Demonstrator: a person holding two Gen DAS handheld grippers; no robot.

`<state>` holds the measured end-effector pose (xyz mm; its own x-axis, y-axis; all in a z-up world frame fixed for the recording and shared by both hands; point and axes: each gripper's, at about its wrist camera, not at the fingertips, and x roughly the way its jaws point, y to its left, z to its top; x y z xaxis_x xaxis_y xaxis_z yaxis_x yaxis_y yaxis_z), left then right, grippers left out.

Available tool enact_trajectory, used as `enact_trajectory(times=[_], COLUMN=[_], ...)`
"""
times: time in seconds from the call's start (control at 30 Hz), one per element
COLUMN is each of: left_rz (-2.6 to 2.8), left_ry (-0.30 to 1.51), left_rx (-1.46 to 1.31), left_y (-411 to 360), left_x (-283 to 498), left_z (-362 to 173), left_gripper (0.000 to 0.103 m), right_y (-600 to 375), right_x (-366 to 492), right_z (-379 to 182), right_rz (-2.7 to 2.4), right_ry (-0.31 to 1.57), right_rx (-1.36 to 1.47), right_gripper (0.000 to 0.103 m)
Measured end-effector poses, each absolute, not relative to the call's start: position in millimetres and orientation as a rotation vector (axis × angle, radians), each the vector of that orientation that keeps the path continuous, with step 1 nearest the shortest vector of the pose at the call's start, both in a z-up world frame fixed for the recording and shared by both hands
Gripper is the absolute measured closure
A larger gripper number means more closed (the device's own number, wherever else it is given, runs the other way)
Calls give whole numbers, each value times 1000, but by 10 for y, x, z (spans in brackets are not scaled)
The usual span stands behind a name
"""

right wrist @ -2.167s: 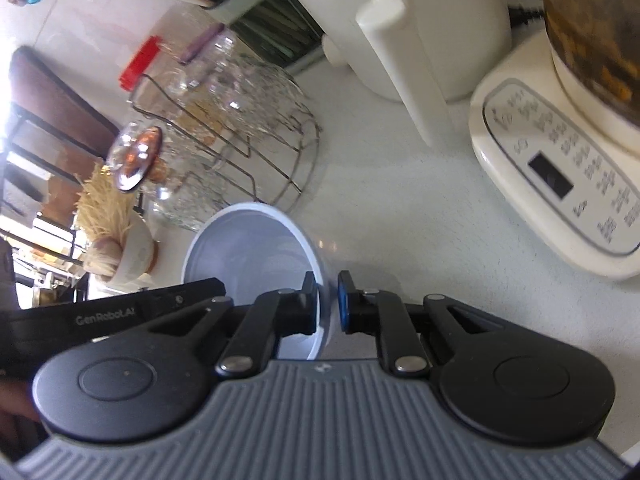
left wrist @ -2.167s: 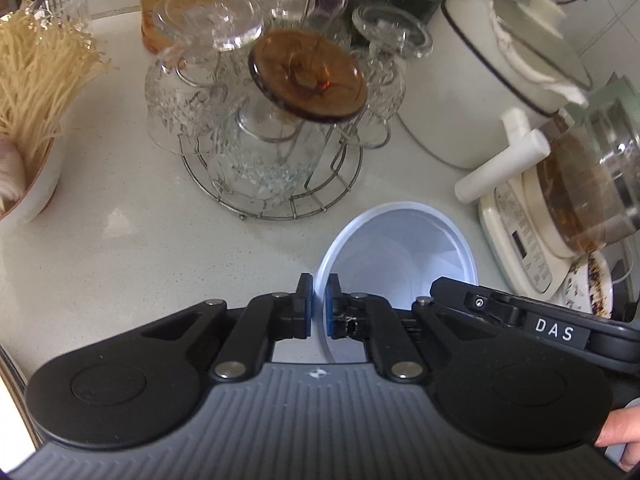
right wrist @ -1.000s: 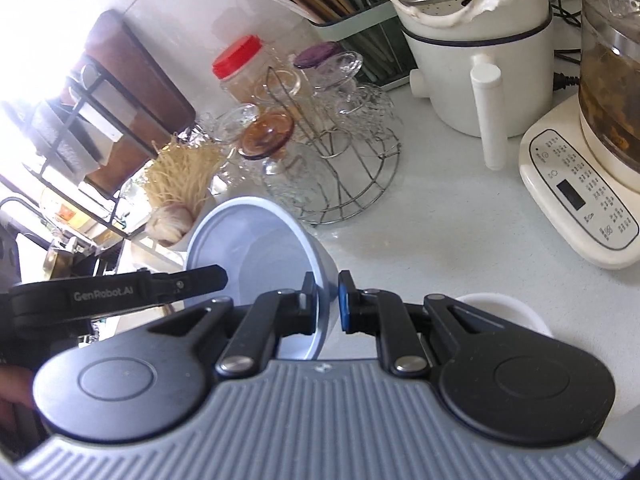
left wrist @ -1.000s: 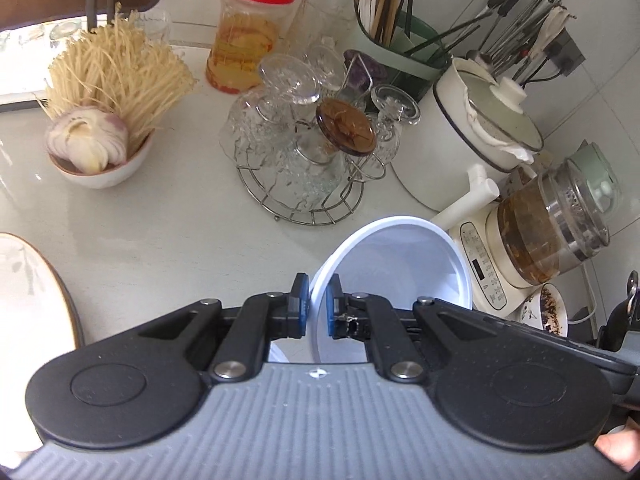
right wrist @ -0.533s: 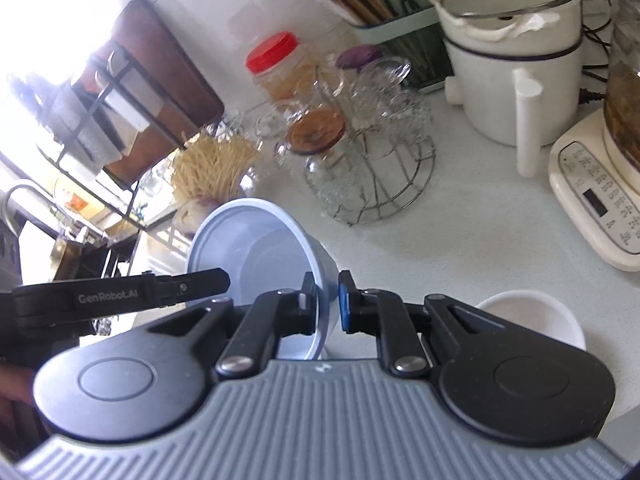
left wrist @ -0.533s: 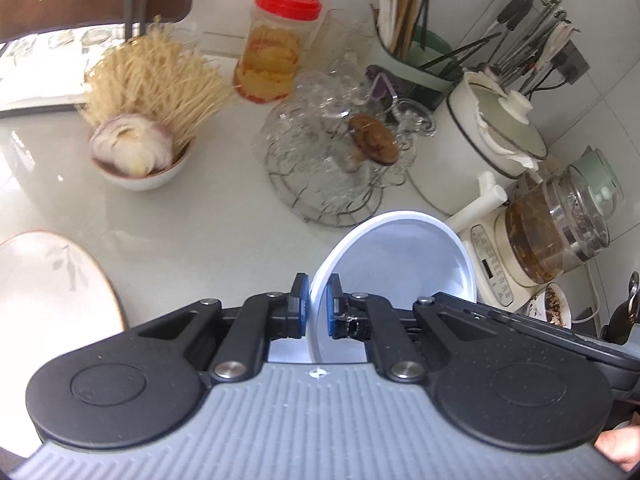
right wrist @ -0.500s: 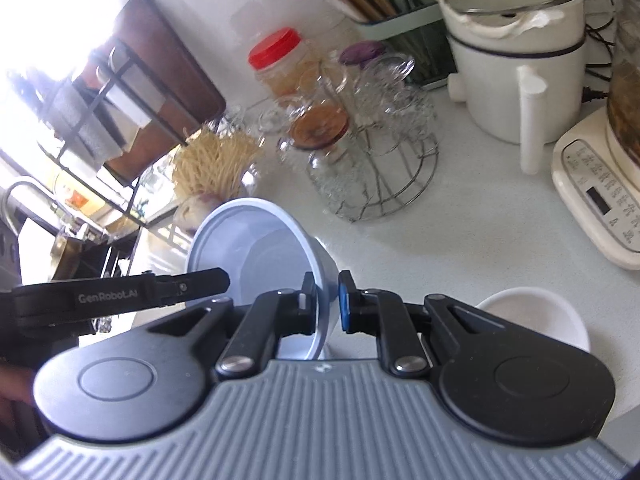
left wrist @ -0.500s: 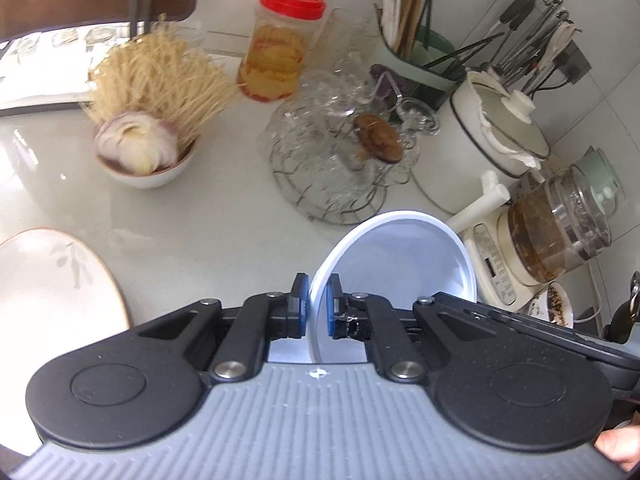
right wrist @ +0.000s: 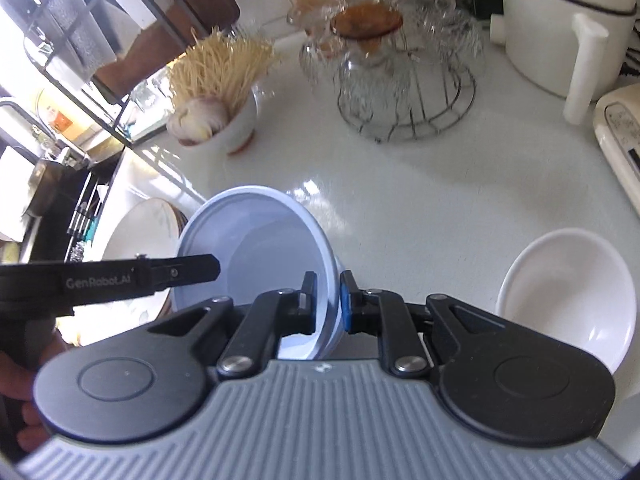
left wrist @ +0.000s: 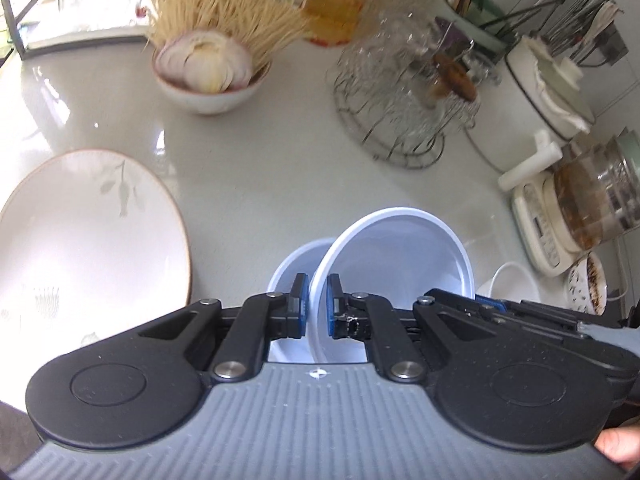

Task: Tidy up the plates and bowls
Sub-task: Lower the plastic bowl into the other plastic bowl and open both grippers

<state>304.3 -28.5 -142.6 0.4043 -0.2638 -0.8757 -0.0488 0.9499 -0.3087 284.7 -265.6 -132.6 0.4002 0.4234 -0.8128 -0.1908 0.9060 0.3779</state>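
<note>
— Two grippers on one pale blue bowl (left wrist: 394, 254): left gripper (left wrist: 314, 306) pinching the near rim, right gripper (right wrist: 326, 300) pinching the opposite wall, pads pressed tight on both sides.

— Held level or tilted?

— Tilted, mouth turned toward the left wrist camera, raised above the white tabletop (left wrist: 256, 176). Just behind it on the left, a second blue bowl (left wrist: 290, 270), partly hidden by the first and by the fingers. Cannot tell whether touching.

— And around?

— Left of the bowls, a large white plate (left wrist: 80, 240) with a thin brown rim and a faint leaf print, lying flat. Right of them, a small white bowl (right wrist: 568, 292), upright, well apart from the plate. Farther back, a bowl of noodles and onion (left wrist: 206, 68), a wire rack of upturned glasses (left wrist: 404, 96) blurred by motion, a white pot with a straight handle (left wrist: 540, 96), and a glass kettle on a cream base (left wrist: 576, 208). Beside the kettle base, a small speckled dish (left wrist: 586, 288), brown inside.

— Hands visible?

— Only a fingertip at the lower right edge of the left view, and part of a hand at the lower left edge of the right view
</note>
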Motion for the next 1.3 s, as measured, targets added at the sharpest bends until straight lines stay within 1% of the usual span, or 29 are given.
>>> enact_trajectory(times=[0.4, 0.47, 0.5, 0.53, 0.57, 0.6, 0.83, 1.1, 1.3], left_rz=[-144, -144, -146, -149, -146, -146, -168, -221, -264], left_ry=[1176, 1188, 1194, 1197, 1191, 1187, 1129, 1020, 974], left_rx=[-276, -278, -281, -282, -284, -285, -262, -199, -164], left_y=[-218, -215, -206, -196, -181, -166, -142, -242, -342], left_x=[3030, 3030, 3029, 3027, 3021, 3017, 3001, 2936, 2886], left_z=[-1468, -1490, -1498, -1501, -1495, -1485, -1314, -871, -669], left_gripper=[93, 82, 70, 61, 60, 59, 59, 59, 59], right_y=[-2540, -2536, -2537, -2545, -2554, -2562, -2570, -2634, -2656], right_x=[2835, 2835, 2835, 2835, 2830, 2824, 2762, 2684, 2587], right_z=[-1445, -1462, -1469, -1471, -1467, -1454, -1237, -901, -757], right_rz=[360, 356, 356, 353, 349, 346, 325, 302, 266], right_ry=[1134, 1147, 1154, 1156, 1150, 1140, 1039, 940, 887], right_rx=[280, 285, 290, 298, 307, 312, 281, 302, 282], right_gripper=[87, 87, 84, 72, 65, 54, 54, 54, 54])
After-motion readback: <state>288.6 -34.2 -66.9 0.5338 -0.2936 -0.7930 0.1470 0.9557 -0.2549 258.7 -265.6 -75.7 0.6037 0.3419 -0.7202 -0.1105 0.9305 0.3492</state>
